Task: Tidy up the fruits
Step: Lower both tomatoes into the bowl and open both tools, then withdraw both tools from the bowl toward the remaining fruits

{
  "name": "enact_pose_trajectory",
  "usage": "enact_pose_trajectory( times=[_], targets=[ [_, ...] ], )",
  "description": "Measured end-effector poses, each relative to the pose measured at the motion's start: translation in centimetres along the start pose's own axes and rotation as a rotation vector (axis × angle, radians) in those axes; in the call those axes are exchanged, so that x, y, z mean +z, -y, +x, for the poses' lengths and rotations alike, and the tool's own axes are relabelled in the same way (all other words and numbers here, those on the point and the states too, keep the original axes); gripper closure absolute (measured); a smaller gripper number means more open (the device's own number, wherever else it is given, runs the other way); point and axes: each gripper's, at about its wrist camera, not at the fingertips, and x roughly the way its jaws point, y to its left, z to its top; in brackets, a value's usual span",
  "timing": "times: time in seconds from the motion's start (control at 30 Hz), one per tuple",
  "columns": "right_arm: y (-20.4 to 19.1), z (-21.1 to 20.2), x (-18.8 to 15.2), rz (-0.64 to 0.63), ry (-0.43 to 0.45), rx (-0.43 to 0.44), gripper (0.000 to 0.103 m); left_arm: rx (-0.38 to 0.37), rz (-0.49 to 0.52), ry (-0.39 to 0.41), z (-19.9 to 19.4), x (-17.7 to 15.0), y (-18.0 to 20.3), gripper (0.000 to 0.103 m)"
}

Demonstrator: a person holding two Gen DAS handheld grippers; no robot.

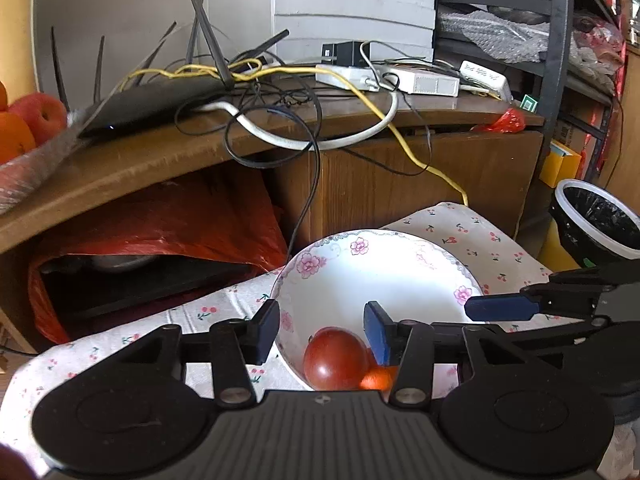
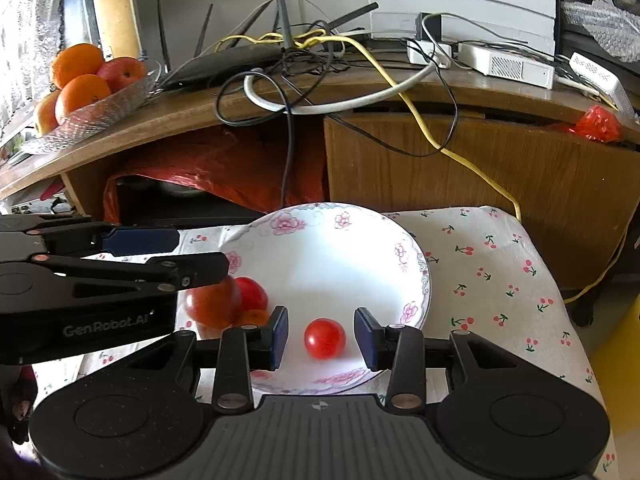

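Note:
A white plate with pink flowers [image 1: 384, 268] [image 2: 320, 248] sits on a cherry-print cloth [image 2: 500, 280]. At its left side lie a large red tomato [image 1: 335, 360] [image 2: 212, 304], a smaller red fruit [image 2: 256, 292] and a small orange one [image 1: 378, 379] [image 2: 254, 316]. My left gripper [image 1: 322, 332] [image 2: 200, 254] is open just above the large tomato, which looks blurred in the right wrist view. A small red tomato [image 2: 325, 338] rests on the plate's near part. It lies between the fingers of my open right gripper [image 2: 322, 338], with a gap on each side.
A wooden desk [image 2: 248, 104] behind the plate carries a router, tangled cables and a glass bowl of oranges and apples [image 2: 84, 80]. A red plastic bag [image 1: 180, 220] fills the shelf under it. A bin with a black liner [image 1: 600, 216] stands at the right.

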Motion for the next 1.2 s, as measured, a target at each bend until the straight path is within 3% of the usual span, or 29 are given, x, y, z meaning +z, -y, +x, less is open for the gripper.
enact_pose_trajectory(
  times=[0.37,0.7,1.2],
  targets=[
    [-1.2,-2.6,-1.8,-0.024,-0.014,0.005,0.069,0.021,0.004,-0.019,-4.0,-2.3,-0.4,0.048],
    [-3.3,-4.7,-5.0,-0.068,-0.07,0.068,0.068,0.02,-0.007,-0.05,-7.2,-4.9,-1.1,0.048],
    [-6.3,-2.8,-7.5,-0.158,-0.153,0.15,0.068,0.003,-0.002,-0.159,-8.9,-9.0,-1.2,0.047]
  ],
)
